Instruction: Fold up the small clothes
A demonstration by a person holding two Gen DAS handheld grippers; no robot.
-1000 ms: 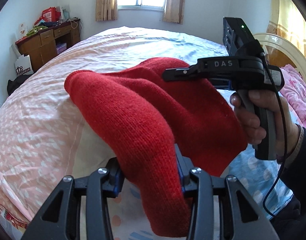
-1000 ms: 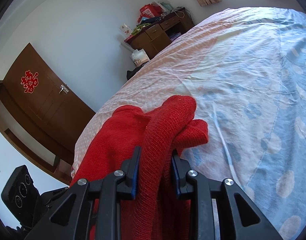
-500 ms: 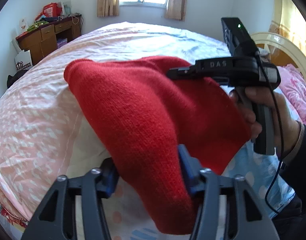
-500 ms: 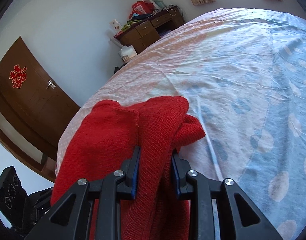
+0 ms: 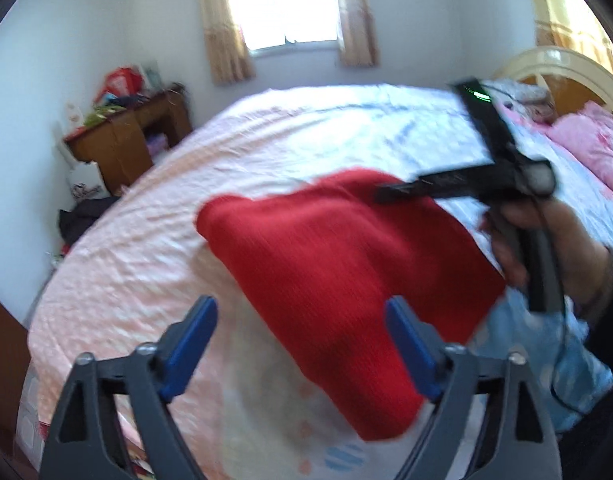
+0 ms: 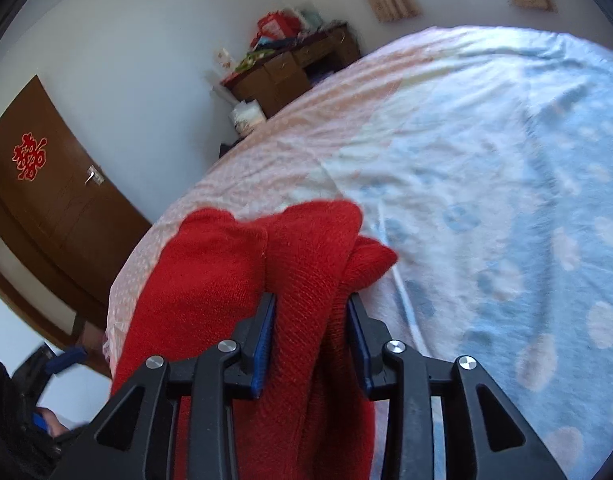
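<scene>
The red knitted garment [image 5: 338, 264] lies folded on the pink and blue patterned bedsheet [image 5: 154, 248], one end draped towards the near edge of the bed. A second ago the left gripper [image 5: 302, 340] was clamped on that near end; now its blue pads have let go and its jaws are opening wide, with the cloth lying between them but touched by neither. The view is blurred and the garment sits lower and farther off than before, so the left gripper appears to be lifting away. I judge this fold laid down and the left side released, leaving only the right side to be freed.

The right gripper [image 6: 310, 340] has kept its place. Its jaws are opening slightly, yet a thick bunch of the red knit is still pinched between its blue pads [image 6: 262, 344], folds bulging out ahead of the fingertips. In the left wrist view the person's hand [image 5: 546, 252] grips the handle from below, the tool pointing across the garment and tilted downward. The left gripper also points down at the bed.
</scene>
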